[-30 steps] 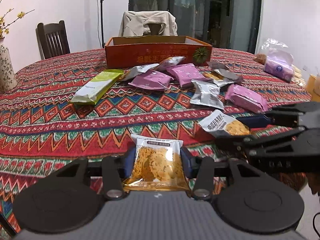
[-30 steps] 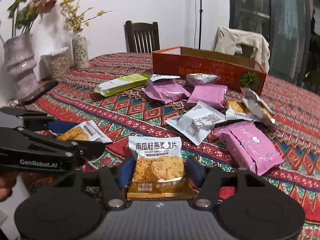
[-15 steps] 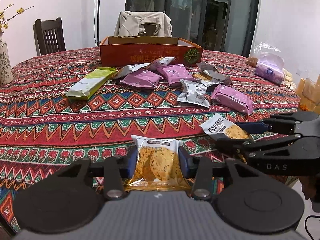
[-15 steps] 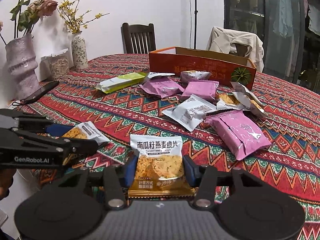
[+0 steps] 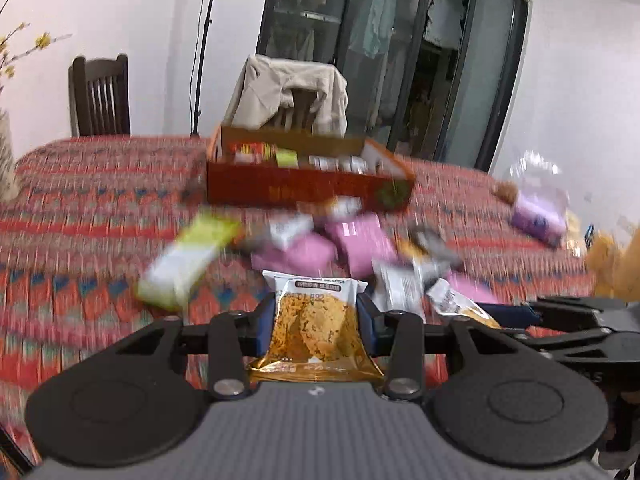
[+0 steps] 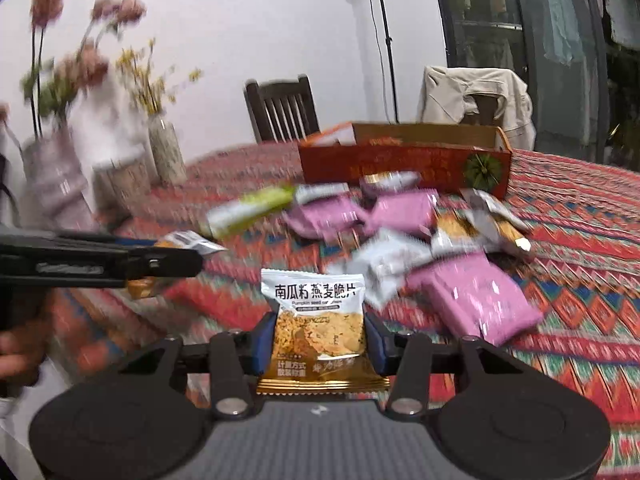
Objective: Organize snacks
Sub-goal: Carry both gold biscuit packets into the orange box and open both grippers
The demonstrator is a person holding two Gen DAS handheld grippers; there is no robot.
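My left gripper (image 5: 316,320) is shut on a white-and-gold oat crisp packet (image 5: 314,328), held above the table. My right gripper (image 6: 318,338) is shut on a like packet (image 6: 316,328). Each gripper shows in the other view: the right one (image 5: 560,316) at the right with its packet (image 5: 456,304), the left one (image 6: 100,260) at the left. An open orange box (image 5: 308,184) with several snacks inside stands at the table's far side; it also shows in the right wrist view (image 6: 404,164). Pink (image 6: 472,300), silver (image 6: 380,268) and green (image 5: 184,264) packets lie before it.
A red patterned cloth (image 5: 80,208) covers the table. Vases with flowers (image 6: 56,176) stand at its left edge. A clear bag of purple packets (image 5: 540,216) lies at the right. Two chairs (image 5: 100,96) stand behind the table, one draped with a jacket.
Both grippers have risen and moved toward the box with their packets; the box's inside now shows in the left wrist view. The views are blurred by motion.
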